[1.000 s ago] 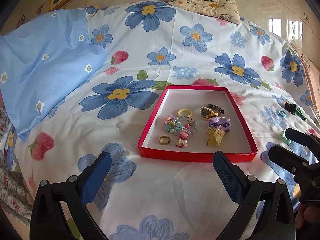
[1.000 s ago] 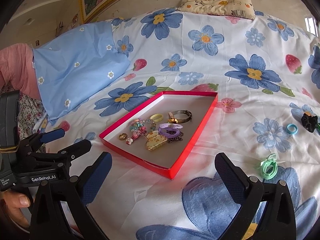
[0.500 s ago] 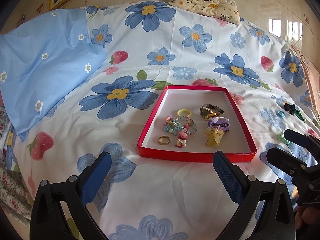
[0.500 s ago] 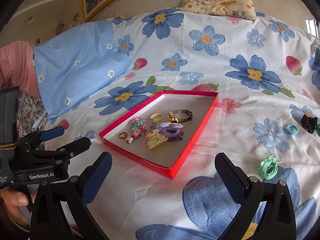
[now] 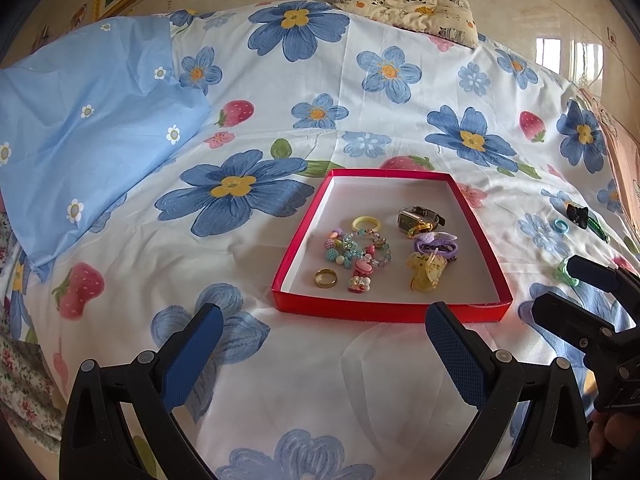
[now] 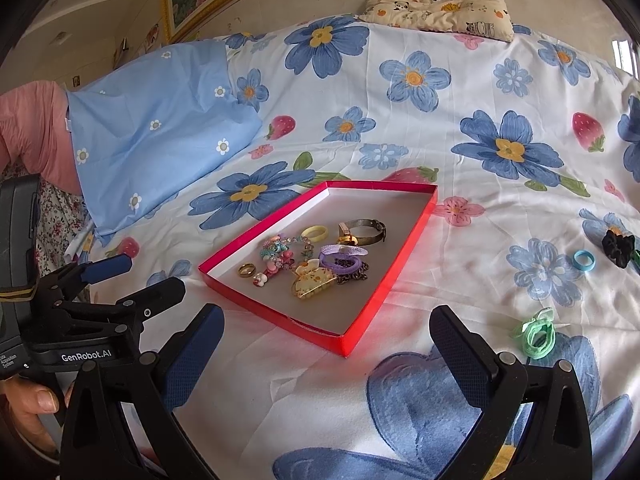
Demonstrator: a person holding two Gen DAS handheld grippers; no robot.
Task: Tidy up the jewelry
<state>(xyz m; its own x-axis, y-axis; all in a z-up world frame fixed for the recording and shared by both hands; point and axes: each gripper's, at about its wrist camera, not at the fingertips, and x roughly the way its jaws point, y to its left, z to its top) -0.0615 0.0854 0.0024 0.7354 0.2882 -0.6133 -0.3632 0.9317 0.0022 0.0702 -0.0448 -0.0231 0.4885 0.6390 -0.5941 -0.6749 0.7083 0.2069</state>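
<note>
A red tray [image 5: 390,312] [image 6: 384,292] lies on the flowered bedsheet and holds several pieces: a gold ring [image 5: 325,278], a beaded bracelet [image 5: 356,246], a watch [image 5: 418,216], a purple hair tie [image 5: 436,245] and a yellow claw clip [image 6: 313,282]. On the sheet to the right lie a green hair tie [image 6: 536,334], a blue ring [image 6: 584,261] and a black clip [image 6: 618,242]. My left gripper [image 5: 320,356] is open and empty in front of the tray. My right gripper [image 6: 326,358] is open and empty, to the tray's right front.
A light blue pillow [image 5: 80,128] lies at the left. A small patterned cushion [image 5: 408,4] sits at the far edge against the wall. A person's hand [image 6: 28,404] holds the left gripper's handle.
Both grippers have drifted slightly; the scene shifts a little in each view. Nothing was picked up or released.
</note>
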